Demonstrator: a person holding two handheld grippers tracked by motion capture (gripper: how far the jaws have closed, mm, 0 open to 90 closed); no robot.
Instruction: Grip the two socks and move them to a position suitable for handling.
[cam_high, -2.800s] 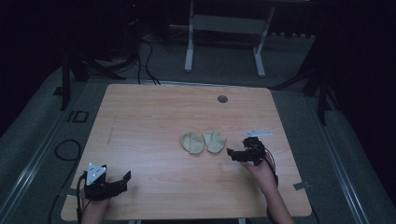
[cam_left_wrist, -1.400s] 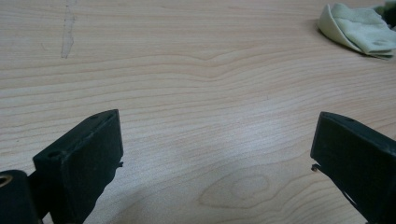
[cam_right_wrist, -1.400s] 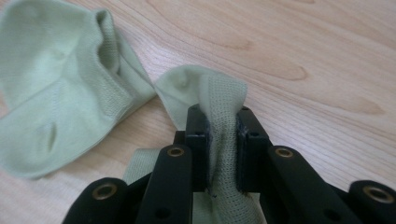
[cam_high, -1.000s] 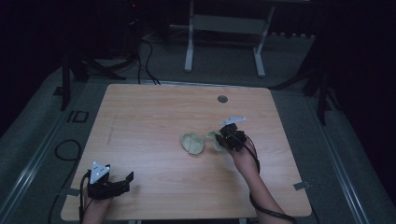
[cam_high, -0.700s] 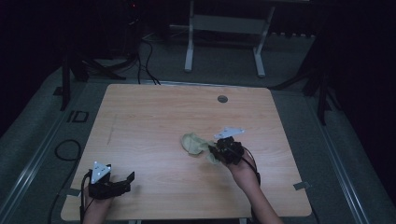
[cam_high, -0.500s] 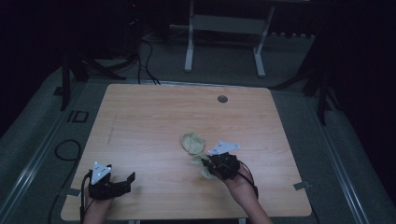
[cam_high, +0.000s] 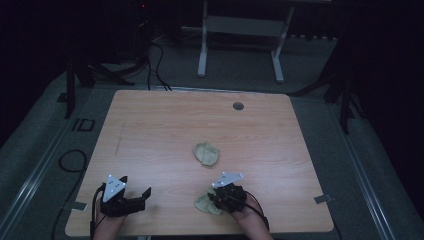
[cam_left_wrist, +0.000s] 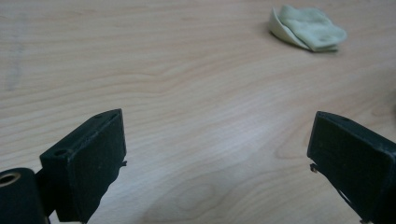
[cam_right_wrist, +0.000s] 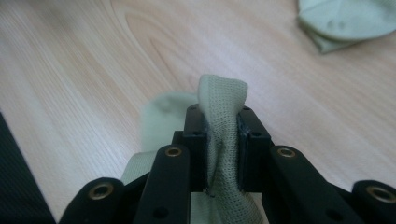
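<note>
Right hand-held gripper (cam_high: 216, 199), low near the table's (cam_high: 165, 125) front edge, pinches a pale green cloth (cam_right_wrist: 223, 140).

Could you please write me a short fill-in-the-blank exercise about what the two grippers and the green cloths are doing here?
1. The right gripper is pinching a pale ___ cloth.
2. The left gripper has its jaws ___, nothing between them.
3. The second cloth lies loose near the table's ___.
4. The tabletop looks like ___.

Missing words: green; open; middle; wood
</note>
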